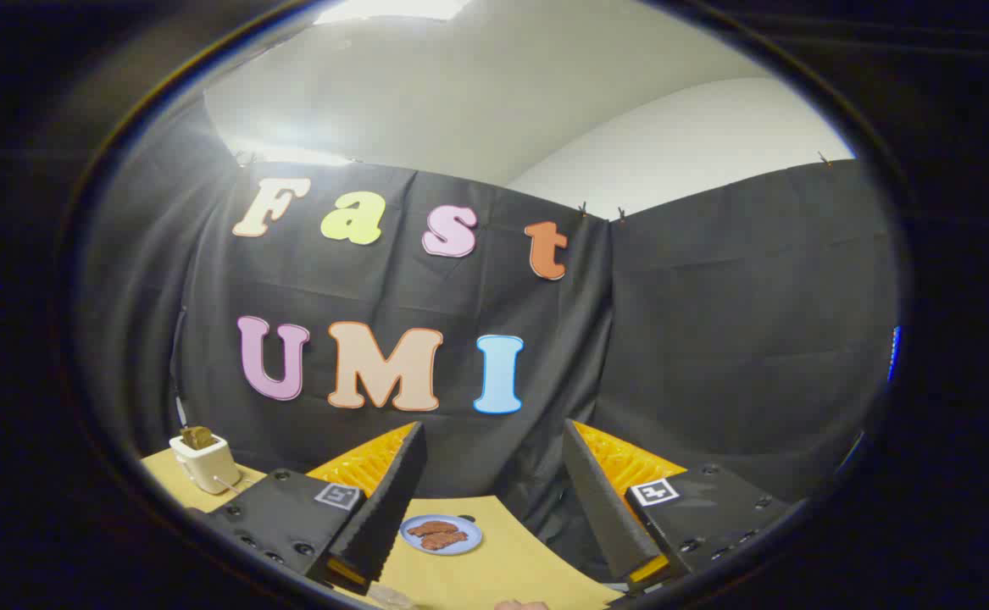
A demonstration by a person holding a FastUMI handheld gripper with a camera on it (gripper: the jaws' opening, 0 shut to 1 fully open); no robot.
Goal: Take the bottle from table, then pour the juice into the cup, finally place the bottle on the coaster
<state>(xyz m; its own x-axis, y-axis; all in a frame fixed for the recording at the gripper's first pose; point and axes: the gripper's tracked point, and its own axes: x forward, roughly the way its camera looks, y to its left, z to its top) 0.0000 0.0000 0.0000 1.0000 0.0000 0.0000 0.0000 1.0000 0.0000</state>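
My gripper (494, 500) is open, its two fingers spread wide with nothing between them. It is held up above the tan table (494, 568) and looks toward the black cloth wall. Between the fingers, on the table below, lies a small pale blue plate (441, 535) with brown pieces of food on it. At the table's near edge, low between the fingers, a clear rounded thing (388, 596) just shows; what it is I cannot tell.
A white toaster (204, 462) with a brown slice in its slot stands on the table beyond the left finger. A hand (521, 605) shows low at the table's near edge. The black cloth wall closes off the back and right.
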